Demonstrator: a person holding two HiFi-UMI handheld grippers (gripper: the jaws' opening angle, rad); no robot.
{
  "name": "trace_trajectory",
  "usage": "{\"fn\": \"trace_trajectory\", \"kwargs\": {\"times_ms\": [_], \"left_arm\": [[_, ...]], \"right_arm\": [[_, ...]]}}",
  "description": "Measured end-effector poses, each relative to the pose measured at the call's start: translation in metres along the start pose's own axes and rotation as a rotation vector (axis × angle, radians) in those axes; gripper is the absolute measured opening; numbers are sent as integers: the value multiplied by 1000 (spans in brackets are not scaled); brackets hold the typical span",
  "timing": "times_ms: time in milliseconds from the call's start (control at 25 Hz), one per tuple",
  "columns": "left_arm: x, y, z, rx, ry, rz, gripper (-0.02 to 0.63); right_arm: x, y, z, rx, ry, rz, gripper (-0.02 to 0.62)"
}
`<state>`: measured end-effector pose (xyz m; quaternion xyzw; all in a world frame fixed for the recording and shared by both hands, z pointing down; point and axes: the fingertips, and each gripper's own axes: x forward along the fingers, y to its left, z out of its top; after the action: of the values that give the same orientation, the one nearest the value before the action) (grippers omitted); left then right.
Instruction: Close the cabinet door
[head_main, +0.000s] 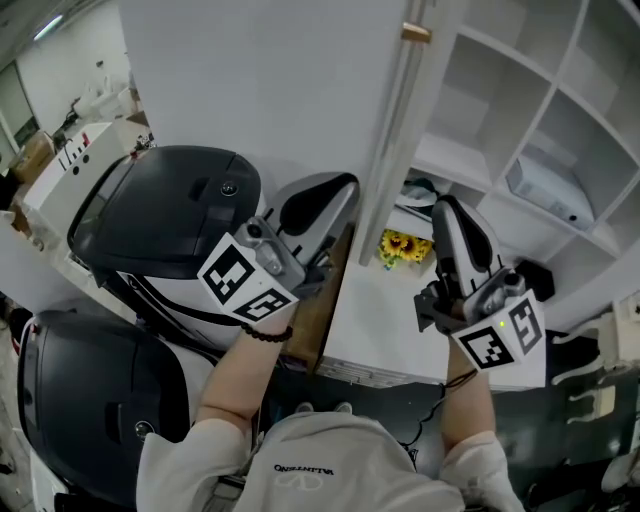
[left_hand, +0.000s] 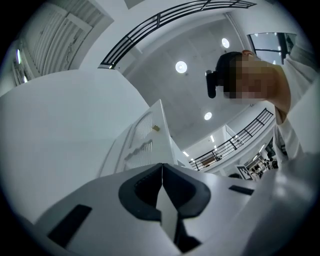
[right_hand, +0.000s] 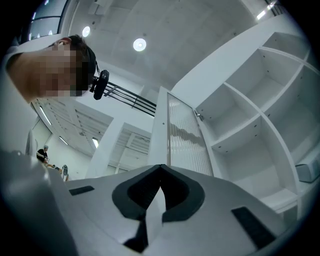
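While the cabinet stands open, its door swung out edge-on toward us, we hold both pairs of jaws clenched on nothing — left gripper just left of the door, right gripper before the shelves.

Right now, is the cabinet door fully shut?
No, the cabinet door stands swung out from the frame, leaving the white shelves open to view.

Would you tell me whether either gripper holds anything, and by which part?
Nothing is held: the left gripper and the right gripper both have jaws shut together, nothing between them.
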<state>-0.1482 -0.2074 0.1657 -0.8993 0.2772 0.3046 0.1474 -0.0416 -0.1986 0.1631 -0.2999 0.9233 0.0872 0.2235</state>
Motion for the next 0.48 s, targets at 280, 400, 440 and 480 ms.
{"fn": "trace_trajectory", "kwargs": {"times_ms": [280, 400, 440, 480], "left_arm": [[27, 9, 14, -25, -38, -58, 5], [37, 10, 17, -19, -39, -78, 8], [39, 11, 18, -20, -39, -85, 11], [42, 11, 19, -22, -40, -93, 15]], "right_arm": [[19, -2, 11, 7, -27, 47, 11], [25, -3, 16, 9, -38, 58, 11], [27, -3, 17, 5, -41, 61, 11], [29, -3, 19, 2, -43, 63, 11]]}}
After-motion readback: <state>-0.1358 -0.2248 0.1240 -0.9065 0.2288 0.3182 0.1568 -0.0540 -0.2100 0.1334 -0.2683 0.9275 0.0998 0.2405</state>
